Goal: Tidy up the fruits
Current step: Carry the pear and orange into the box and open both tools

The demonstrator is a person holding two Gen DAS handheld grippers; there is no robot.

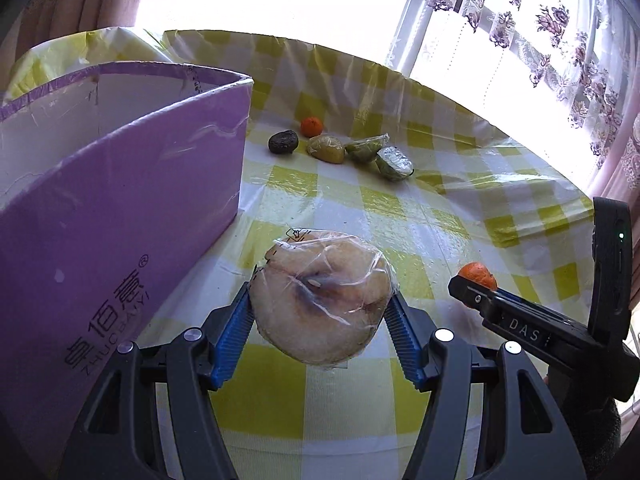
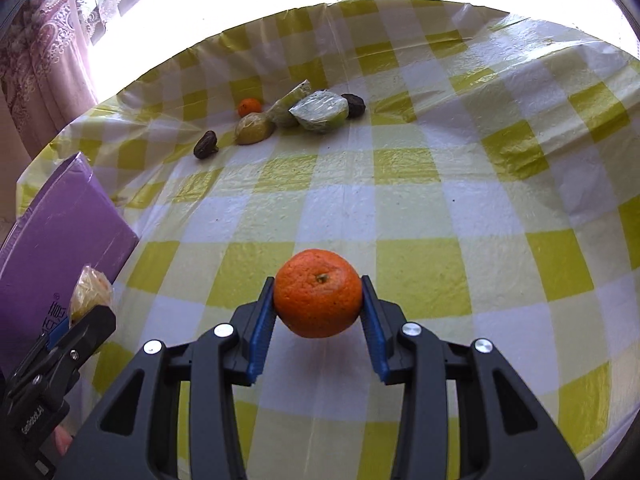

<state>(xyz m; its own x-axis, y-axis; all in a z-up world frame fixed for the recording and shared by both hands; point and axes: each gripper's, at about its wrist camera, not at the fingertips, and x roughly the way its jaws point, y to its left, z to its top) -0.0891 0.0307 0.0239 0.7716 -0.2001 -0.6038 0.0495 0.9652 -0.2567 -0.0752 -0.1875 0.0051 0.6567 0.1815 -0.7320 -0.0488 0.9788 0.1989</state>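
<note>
My left gripper (image 1: 322, 304) is shut on a pale round fruit half wrapped in cling film (image 1: 322, 294), held above the table beside the purple box (image 1: 120, 216). My right gripper (image 2: 319, 294) is shut on an orange mandarin (image 2: 318, 293), held above the checked cloth. That mandarin (image 1: 478, 274) and the right gripper also show at the right of the left wrist view. The left gripper (image 2: 86, 320) with its wrapped fruit (image 2: 90, 290) shows at the lower left of the right wrist view.
At the far side of the yellow-checked table (image 2: 400, 208) lie a small mandarin (image 2: 249, 107), a yellow wrapped fruit (image 2: 254, 128), two green wrapped pieces (image 2: 320, 112), and dark fruits (image 2: 205, 145). The purple box (image 2: 60, 240) stands at the left. A window and curtains lie beyond.
</note>
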